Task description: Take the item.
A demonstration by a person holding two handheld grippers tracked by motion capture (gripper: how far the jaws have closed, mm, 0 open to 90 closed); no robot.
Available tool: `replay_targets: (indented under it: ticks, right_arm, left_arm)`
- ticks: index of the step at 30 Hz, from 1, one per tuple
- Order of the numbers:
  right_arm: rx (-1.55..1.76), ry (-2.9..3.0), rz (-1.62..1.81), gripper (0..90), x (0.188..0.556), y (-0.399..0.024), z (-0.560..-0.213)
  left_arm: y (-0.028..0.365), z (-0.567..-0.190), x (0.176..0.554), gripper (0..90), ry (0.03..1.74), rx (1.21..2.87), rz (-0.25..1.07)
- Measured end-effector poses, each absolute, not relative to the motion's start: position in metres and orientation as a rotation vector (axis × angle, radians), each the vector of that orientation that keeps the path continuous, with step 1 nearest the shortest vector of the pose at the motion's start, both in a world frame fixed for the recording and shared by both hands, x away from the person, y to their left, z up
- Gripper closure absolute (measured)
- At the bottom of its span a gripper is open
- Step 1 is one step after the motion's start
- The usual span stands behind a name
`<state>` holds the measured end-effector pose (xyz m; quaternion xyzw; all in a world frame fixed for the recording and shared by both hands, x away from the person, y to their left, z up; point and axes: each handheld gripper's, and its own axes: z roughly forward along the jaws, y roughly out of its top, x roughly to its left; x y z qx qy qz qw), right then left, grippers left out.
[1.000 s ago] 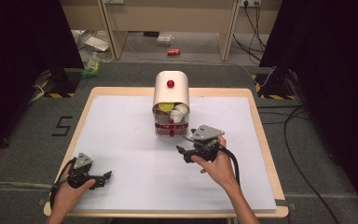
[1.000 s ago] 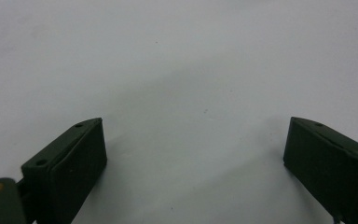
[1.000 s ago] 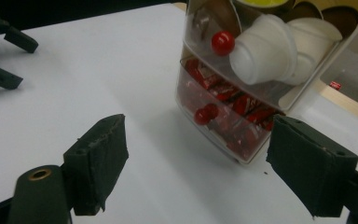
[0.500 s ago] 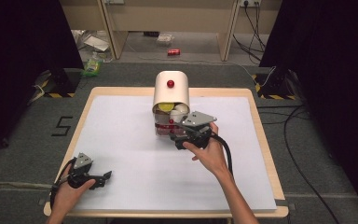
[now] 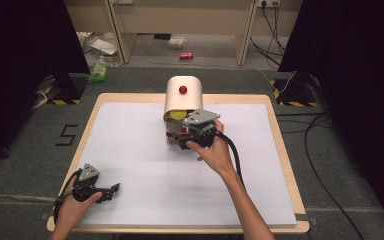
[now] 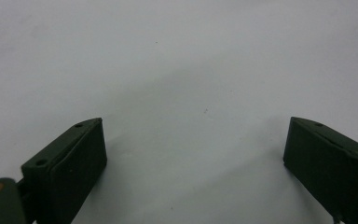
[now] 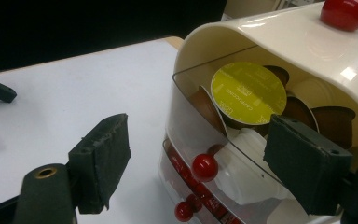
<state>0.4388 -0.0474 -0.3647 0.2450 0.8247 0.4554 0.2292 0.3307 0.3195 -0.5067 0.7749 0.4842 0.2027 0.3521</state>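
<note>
Cream capsule dispenser (image 5: pixel 182 95) stands near the desk's (image 5: pixel 130 130) far edge, centre, clear drawers facing the person. Right gripper (image 5: pixel 182 144) sits at its front, jaws apart and just been closing, red drawer knob (image 7: pixel 204 167) between them, untouched. Left gripper (image 5: pixel 111 189) rests near the front-left corner, jaws spread, nothing held.

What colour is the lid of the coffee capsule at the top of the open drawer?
Yellow-green lid, clearest in the right gripper view.
</note>
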Motion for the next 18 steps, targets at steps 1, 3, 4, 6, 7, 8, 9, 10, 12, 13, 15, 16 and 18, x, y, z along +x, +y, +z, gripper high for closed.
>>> replay_targets:
  ticks: [1, 3, 4, 6, 7, 8, 9, 10, 12, 13, 15, 16, 18]
  right_arm:
    - [0.678, 2.272, 1.249, 22.6, 0.4401, -0.0470, -0.3656]
    - [0.686, 2.278, 1.244, 22.6, 0.4426, -0.0467, -0.3678]
    - [0.683, 2.283, 1.240, 22.7, 0.4439, -0.0473, -0.3684]
    - [0.697, 2.288, 1.245, 22.9, 0.4448, -0.0477, -0.3703]
    - [0.695, 2.292, 1.244, 22.6, 0.4452, -0.0482, -0.3712]
    - [0.694, 2.289, 1.246, 22.5, 0.4450, -0.0482, -0.3720]
    - [0.687, 2.291, 1.244, 22.3, 0.4450, -0.0483, -0.3719]
    - [0.691, 2.293, 1.246, 22.0, 0.4449, -0.0484, -0.3718]
    - [0.691, 2.301, 1.249, 20.8, 0.4449, -0.0485, -0.3716]
    - [0.695, 2.305, 1.252, 20.4, 0.4449, -0.0486, -0.3715]
    - [0.696, 2.316, 1.255, 20.2, 0.4446, -0.0490, -0.3709]
    - [0.694, 2.321, 1.256, 20.2, 0.4445, -0.0493, -0.3708]
    - [0.683, 2.332, 1.254, 20.3, 0.4442, -0.0500, -0.3703]
  left_arm:
    - [0.3195, -0.5067, 0.3307, 5.1, 1.253, 2.005, 0.524]
    - [0.3195, -0.5067, 0.3307, 5.1, 1.253, 2.005, 0.524]
    - [0.3195, -0.5067, 0.3307, 5.1, 1.253, 2.006, 0.525]
    - [0.3195, -0.5067, 0.3307, 5.1, 1.253, 2.005, 0.524]
    - [0.3195, -0.5067, 0.3308, 5.1, 1.253, 2.005, 0.523]
    - [0.3195, -0.5067, 0.3307, 5.1, 1.253, 2.005, 0.524]
    - [0.3194, -0.5067, 0.3307, 5.1, 1.253, 2.004, 0.525]
    - [0.3194, -0.5067, 0.3307, 5.1, 1.253, 2.005, 0.526]
    - [0.3194, -0.5067, 0.3307, 5.1, 1.253, 2.005, 0.525]
    - [0.3194, -0.5067, 0.3307, 5.1, 1.253, 2.005, 0.525]
    - [0.3194, -0.5067, 0.3306, 5.1, 1.253, 2.005, 0.526]
    - [0.3193, -0.5067, 0.3306, 5.1, 1.253, 2.005, 0.526]
    - [0.3194, -0.5067, 0.3306, 5.1, 1.253, 2.005, 0.526]
